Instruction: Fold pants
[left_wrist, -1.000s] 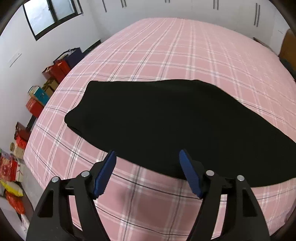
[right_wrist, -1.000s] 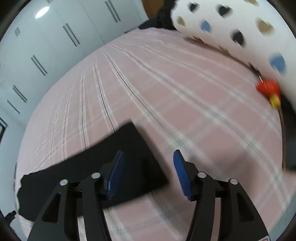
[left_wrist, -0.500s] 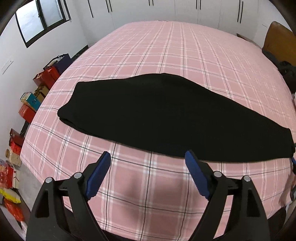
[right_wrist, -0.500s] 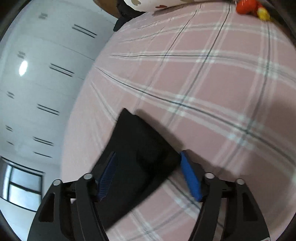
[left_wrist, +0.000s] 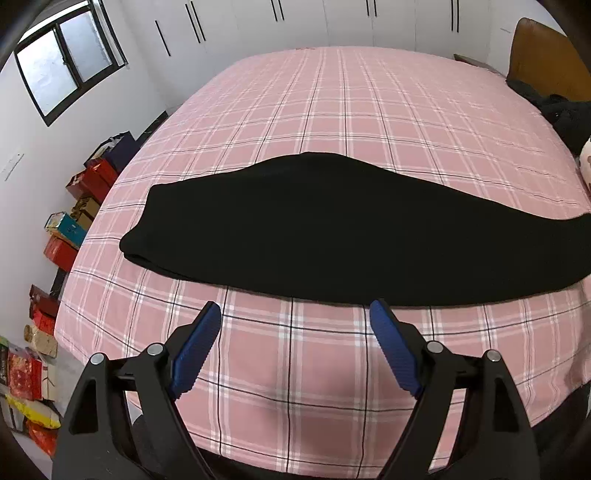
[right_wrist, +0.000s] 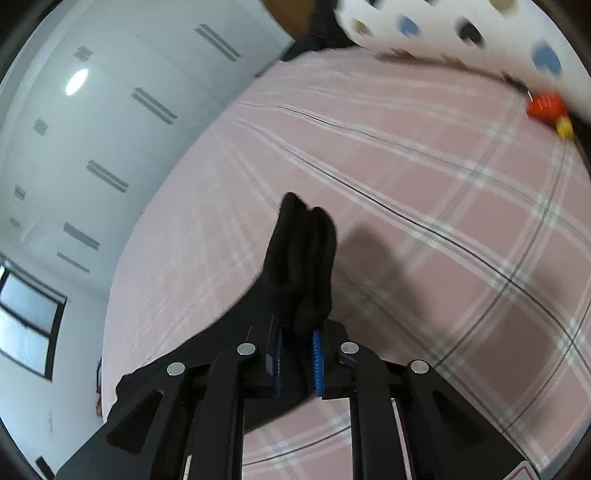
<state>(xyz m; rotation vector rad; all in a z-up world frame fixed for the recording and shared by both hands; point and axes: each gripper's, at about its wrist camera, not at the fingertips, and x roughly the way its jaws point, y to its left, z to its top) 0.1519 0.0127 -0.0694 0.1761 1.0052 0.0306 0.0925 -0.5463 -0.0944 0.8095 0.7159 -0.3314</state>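
Note:
Black pants (left_wrist: 314, 229) lie in a long folded strip across the pink checked bed (left_wrist: 369, 103). My left gripper (left_wrist: 295, 314) hovers open over bare sheet just in front of the strip's near edge, holding nothing. In the right wrist view my right gripper (right_wrist: 297, 336) has its jaws closing on one end of the pants (right_wrist: 303, 254). The bunched black cloth sticks up out of the blue pads (right_wrist: 316, 354) and is raised off the sheet. The remaining cloth trails down to the left under the gripper.
Stacked red and coloured boxes (left_wrist: 62, 236) line the floor left of the bed under a window (left_wrist: 62, 62). White wardrobes (left_wrist: 295, 22) stand behind. A spotted pillow (right_wrist: 461, 29) and a red-and-yellow toy (right_wrist: 546, 110) lie at the bed's head, beside dark clothing (left_wrist: 565, 118).
My right gripper closed around the pants' end and lifted it off the sheet. My left gripper widened and drew back from the cloth, so the whole strip now shows.

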